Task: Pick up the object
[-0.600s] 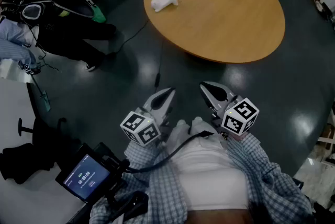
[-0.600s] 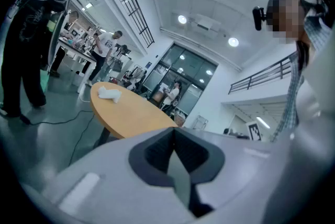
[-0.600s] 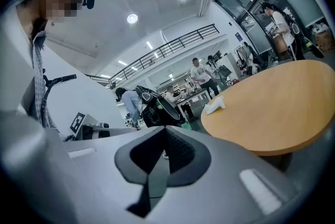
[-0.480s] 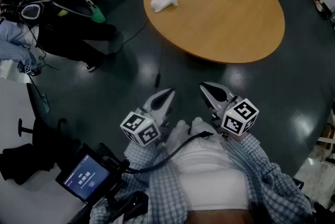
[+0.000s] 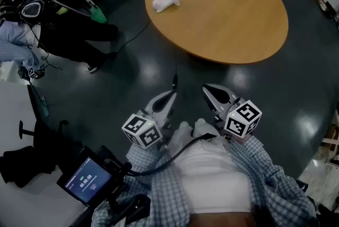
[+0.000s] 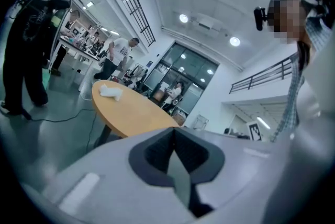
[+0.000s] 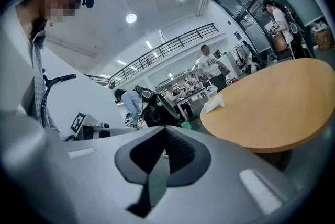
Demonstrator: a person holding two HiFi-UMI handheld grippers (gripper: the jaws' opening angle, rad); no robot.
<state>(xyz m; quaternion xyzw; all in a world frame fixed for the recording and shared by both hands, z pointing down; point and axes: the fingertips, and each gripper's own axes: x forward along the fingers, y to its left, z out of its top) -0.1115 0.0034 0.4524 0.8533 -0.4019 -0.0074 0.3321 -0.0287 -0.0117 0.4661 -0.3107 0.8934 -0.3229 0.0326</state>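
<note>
White obj point(image 5: 166, 0) seen on wooden table point(image 5: 233, 19), near edge. Left gripper point(image 5: 169, 94) & right gripper point(image 5: 208, 88) held by torso point(image 5: 212, 167), well apart from table; both jaw prs pressed together, empty.

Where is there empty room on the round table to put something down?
Almost all of the round table is bare. The free patch runs from the white object, which lies near the left edge, across to the right rim and down to the near rim. Only that left-edge spot is taken. Off the table, the left side is crowded, with a person and desks.
</note>
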